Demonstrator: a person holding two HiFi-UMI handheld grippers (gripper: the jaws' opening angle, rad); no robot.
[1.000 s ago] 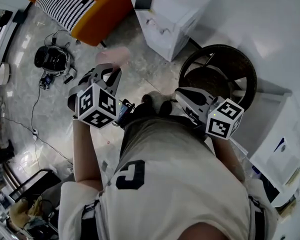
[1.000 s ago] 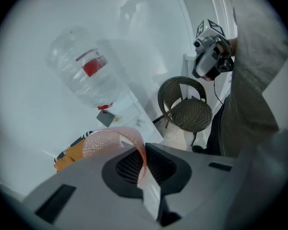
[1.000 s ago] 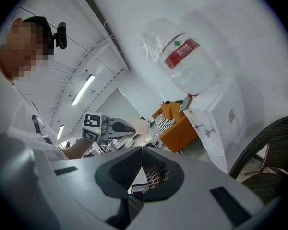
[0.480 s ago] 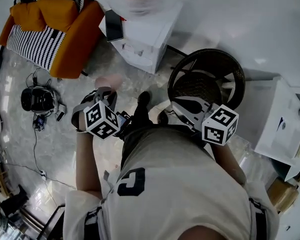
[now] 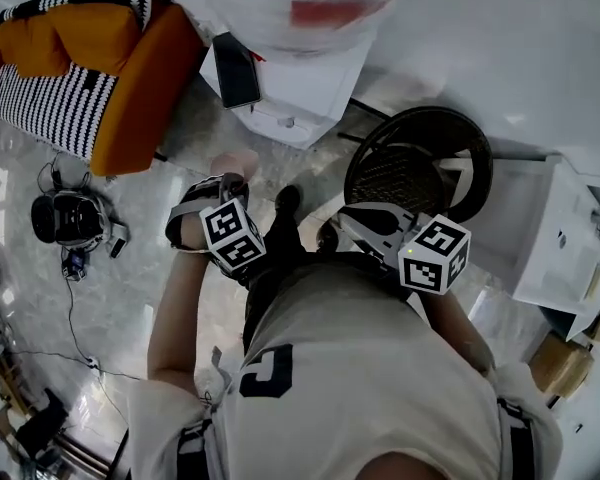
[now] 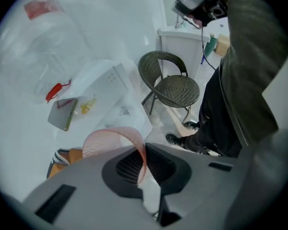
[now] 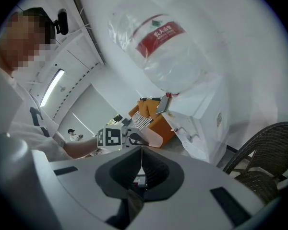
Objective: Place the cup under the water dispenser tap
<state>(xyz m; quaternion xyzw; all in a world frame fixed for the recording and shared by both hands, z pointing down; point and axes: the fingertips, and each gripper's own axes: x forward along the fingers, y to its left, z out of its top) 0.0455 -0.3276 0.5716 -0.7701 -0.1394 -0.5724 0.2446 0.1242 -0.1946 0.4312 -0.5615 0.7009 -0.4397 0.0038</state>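
The left gripper (image 6: pixel 143 166) pinches the pink cup (image 6: pixel 108 140) by its wall, near the water dispenser (image 5: pixel 290 88) but not yet beneath it; the right gripper (image 7: pixel 140 169) is closed, empty.

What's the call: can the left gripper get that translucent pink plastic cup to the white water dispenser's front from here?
Probably yes. The left gripper, shut on the translucent pink plastic cup, hangs just in front of the white water dispenser, and nothing seems to stand between them. The dark wicker chair sits off to the side.
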